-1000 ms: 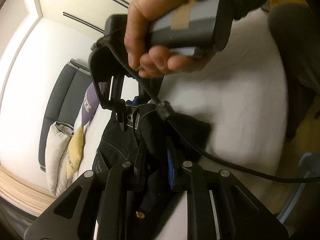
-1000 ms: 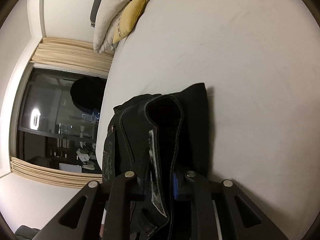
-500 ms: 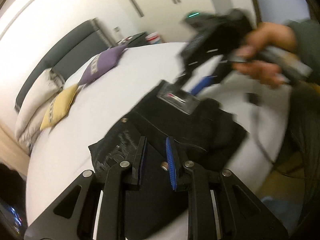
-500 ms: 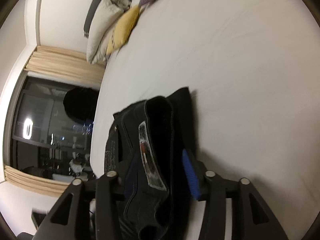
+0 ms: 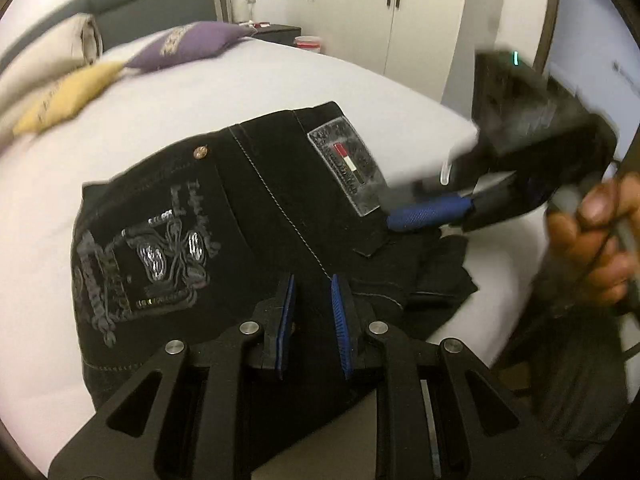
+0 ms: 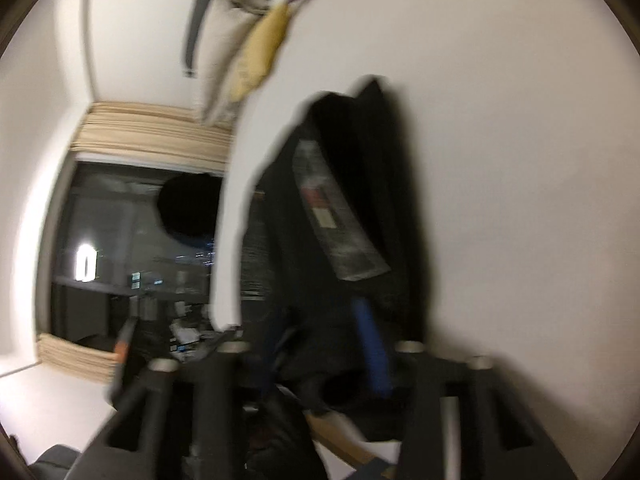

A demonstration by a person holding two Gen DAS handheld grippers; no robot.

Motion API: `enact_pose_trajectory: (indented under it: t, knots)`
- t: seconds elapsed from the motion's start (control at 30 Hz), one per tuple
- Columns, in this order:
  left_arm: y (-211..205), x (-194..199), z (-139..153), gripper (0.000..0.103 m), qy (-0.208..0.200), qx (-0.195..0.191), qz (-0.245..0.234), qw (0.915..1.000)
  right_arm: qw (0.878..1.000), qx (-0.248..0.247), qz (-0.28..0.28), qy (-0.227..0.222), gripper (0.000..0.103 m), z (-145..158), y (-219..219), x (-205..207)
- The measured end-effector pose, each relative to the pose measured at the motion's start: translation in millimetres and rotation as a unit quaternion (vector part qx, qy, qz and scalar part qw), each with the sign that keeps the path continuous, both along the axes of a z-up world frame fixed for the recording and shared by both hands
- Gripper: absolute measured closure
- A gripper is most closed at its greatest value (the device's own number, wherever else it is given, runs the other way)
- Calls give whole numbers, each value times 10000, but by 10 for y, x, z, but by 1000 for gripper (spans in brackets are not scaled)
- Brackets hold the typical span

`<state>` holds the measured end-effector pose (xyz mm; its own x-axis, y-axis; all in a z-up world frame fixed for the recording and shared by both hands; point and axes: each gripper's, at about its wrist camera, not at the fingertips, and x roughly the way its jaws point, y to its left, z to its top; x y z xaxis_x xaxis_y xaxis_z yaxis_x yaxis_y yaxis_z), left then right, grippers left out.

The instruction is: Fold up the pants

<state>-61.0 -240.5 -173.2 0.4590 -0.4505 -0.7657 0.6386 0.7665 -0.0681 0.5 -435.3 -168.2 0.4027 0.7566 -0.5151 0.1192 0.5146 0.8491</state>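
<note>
Black pants [image 5: 224, 216] lie folded in a compact stack on the white bed [image 5: 160, 112], waistband patch and embroidered back pocket facing up. My left gripper [image 5: 312, 300] hovers over the near edge of the stack with its blue pads slightly apart and nothing between them. My right gripper shows in the left wrist view at the stack's right edge, one blue finger [image 5: 428, 214] beside the patch. In the blurred right wrist view the pants [image 6: 360, 208] lie ahead of my right gripper [image 6: 320, 344], whose blue pads stand apart.
A yellow pillow [image 5: 68, 96], a purple pillow [image 5: 188, 44] and a white pillow lie at the head of the bed by the grey headboard. White wardrobe doors [image 5: 360, 4] stand behind. A dark window [image 6: 132, 248] with beige curtains is beside the bed.
Both grippers have opened and let go of the pants, which now lie flat on the bed. The left gripper has swung round; the right gripper has drawn back to the stack's edge.
</note>
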Motion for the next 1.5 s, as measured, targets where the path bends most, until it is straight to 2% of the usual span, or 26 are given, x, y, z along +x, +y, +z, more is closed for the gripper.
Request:
enact_pose_trajectory:
  t: [0.07,0.13,0.23,0.3,0.37,0.4,0.57,0.7,0.73,0.8,1.03,1.07,1.13,1.27,1.3,1.5]
  knots:
    - [102,-59,112,85,-141,-106,51,9998,9999,-112,-51,-59,82,60,-80,-80]
    - [205,-10,219,85,-296,-254,183,9991,9985,-398,68,-357,79,243,-92,-161]
    - [275,64,252,85,-200,-222,318,9990,9900,-888,666,-875,79,580,115,-296]
    - [298,124,162,85,-77,-80,360,9993,9821,-1198,1077,-979,79,648,273,-324]
    - [314,118,148,85,-38,-58,358,9993,9772,-1386,1308,-934,79,605,353,-324]
    - [273,-10,170,85,-55,-45,344,9994,9758,-1489,1342,-874,79,573,369,-308]
    - [216,18,101,85,-80,53,257,9996,9714,-1715,1517,-629,79,475,425,-227]
    - [209,53,67,85,-54,34,265,9996,9677,-1897,1484,-739,79,558,388,-232]
    - [197,68,63,85,-50,39,262,9996,9680,-1890,1461,-764,77,573,360,-245]
    - [198,71,64,85,-42,25,271,9996,9684,-1932,1386,-749,65,582,280,-270]
    - [167,97,55,85,-32,58,261,9996,9659,-1827,1695,-701,62,426,411,-142]
    - [167,101,52,85,-25,63,257,9996,9648,-1829,1742,-732,64,425,438,-127]
    - [167,109,48,85,-15,67,259,9996,9604,-1976,1789,-816,83,438,486,-116]
    - [161,101,35,85,-16,60,287,9996,9625,-2067,1543,-844,93,468,420,-207]
    - [160,103,32,85,-19,55,297,9995,9658,-2019,1396,-831,100,468,386,-255]
    - [166,64,28,85,26,-27,258,9997,9839,-1586,490,-660,100,246,215,-644]
